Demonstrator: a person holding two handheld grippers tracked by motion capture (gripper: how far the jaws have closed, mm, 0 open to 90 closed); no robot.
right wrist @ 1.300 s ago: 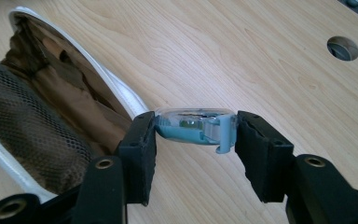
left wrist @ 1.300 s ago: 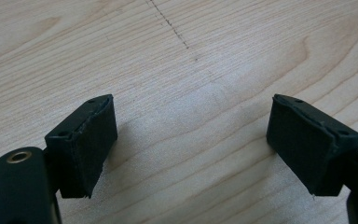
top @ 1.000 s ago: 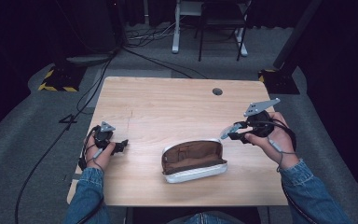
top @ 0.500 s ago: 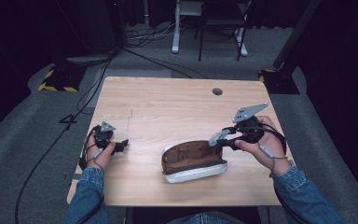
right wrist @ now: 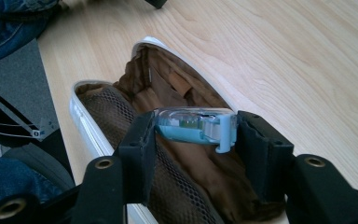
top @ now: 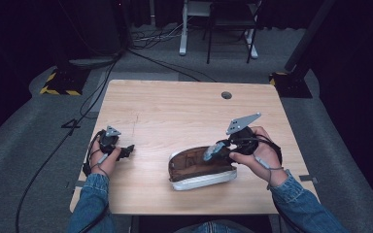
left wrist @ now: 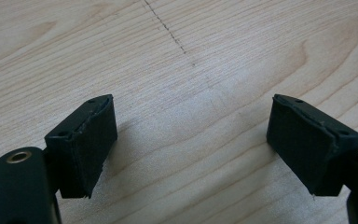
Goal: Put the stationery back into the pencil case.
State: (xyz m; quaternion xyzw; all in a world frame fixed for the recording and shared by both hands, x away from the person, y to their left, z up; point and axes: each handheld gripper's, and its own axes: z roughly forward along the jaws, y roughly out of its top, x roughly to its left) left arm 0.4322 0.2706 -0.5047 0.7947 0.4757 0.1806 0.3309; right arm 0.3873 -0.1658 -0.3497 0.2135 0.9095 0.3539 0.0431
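A pale wooden table [top: 175, 111] fills the centre of the high view, with a small round hole [top: 227, 95] near its upper right edge. An open white case [top: 201, 178] with a brown lining lies on it, lower centre. The left gripper [top: 126, 151] rests on it at lower left.

The table [top: 175, 111] is evenly lit from above while the floor [top: 19, 136] and far room sink into near black. In the left gripper view the black pads [left wrist: 86, 140] cast soft shadows on bright, sharp wood grain. The right gripper view is clear, its near jaws slightly soft; the pouch [right wrist: 177, 93] interior lies shaded.
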